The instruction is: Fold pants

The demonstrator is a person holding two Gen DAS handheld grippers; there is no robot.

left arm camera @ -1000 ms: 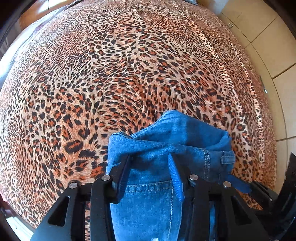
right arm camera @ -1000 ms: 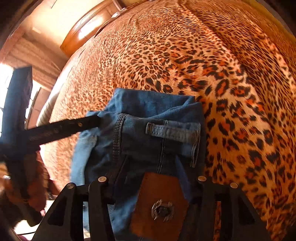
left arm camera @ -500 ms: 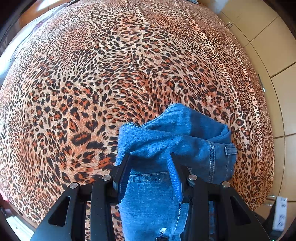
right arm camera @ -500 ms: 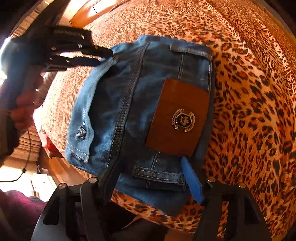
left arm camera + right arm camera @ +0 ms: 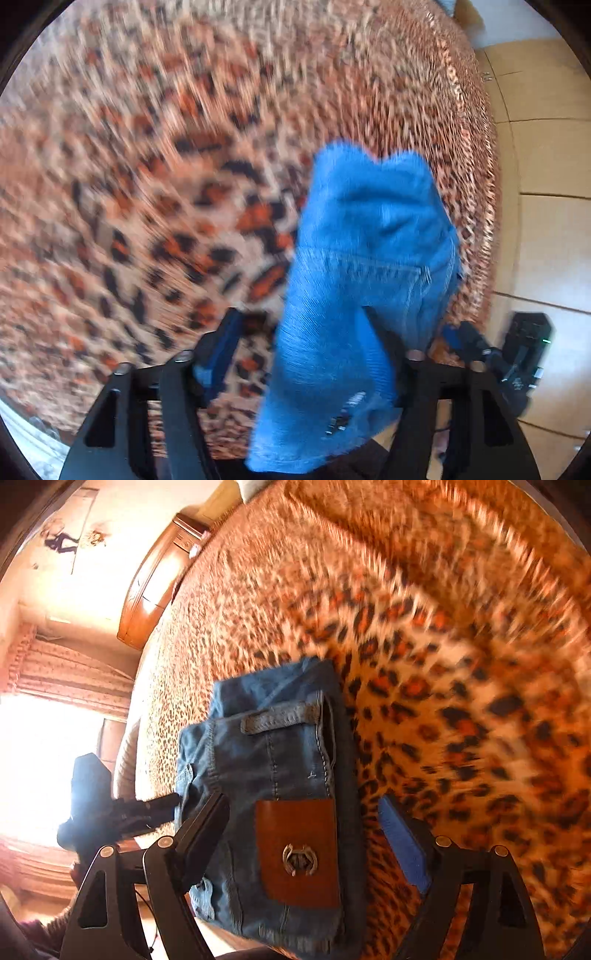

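The blue jeans [image 5: 369, 240] lie folded in a small bundle on the leopard-print bedspread [image 5: 147, 166], near its edge. My left gripper [image 5: 303, 343] has its jaws opening wide. The denim lies against its right finger [image 5: 384, 343], while bedspread shows between the denim and the left pad [image 5: 221, 350]. In the right wrist view the jeans [image 5: 277, 757] show a belt loop and a brown leather patch [image 5: 295, 853]. My right gripper [image 5: 303, 830] straddles them with its jaws opening, the blue pad [image 5: 402, 842] clear of the cloth. The left gripper [image 5: 122, 808] reaches the bundle's left edge.
A wooden headboard [image 5: 155, 587] stands at the bed's far end, with a bright window and curtains [image 5: 55, 686] beside it. Tiled floor [image 5: 546, 184] runs along the bed's right edge, where a black device [image 5: 528, 336] lies. Bare bedspread stretches beyond the jeans.
Both grippers have spread their jaws and let go of the jeans. The left gripper swung left and tipped down, so the bundle now sits at its right finger. Both views are motion-blurred.
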